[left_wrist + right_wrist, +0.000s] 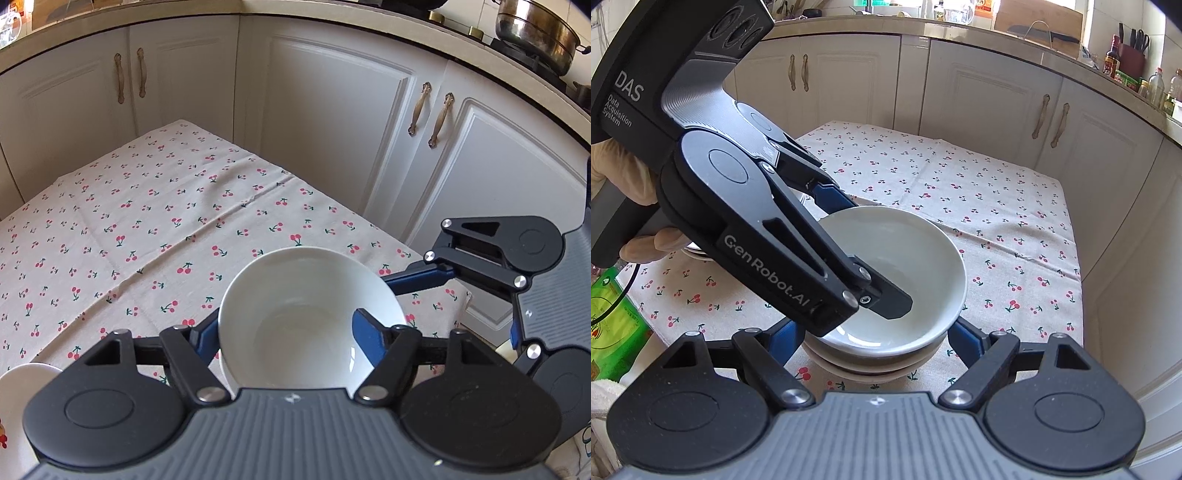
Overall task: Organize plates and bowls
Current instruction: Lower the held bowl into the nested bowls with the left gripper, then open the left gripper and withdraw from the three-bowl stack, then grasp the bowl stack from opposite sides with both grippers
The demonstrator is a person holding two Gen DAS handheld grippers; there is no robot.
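A white bowl sits tilted on top of a stack of white bowls on the cherry-print tablecloth. My left gripper grips the top bowl's rim, one finger inside the bowl and one outside. My right gripper is open, its blue fingers on either side of the stack below the top bowl. A white plate lies at the near left edge of the left wrist view.
White cabinet doors stand behind the table. A steel pot sits on the stove at the upper right. A green package lies to the left of the table. Bottles and a knife rack line the counter.
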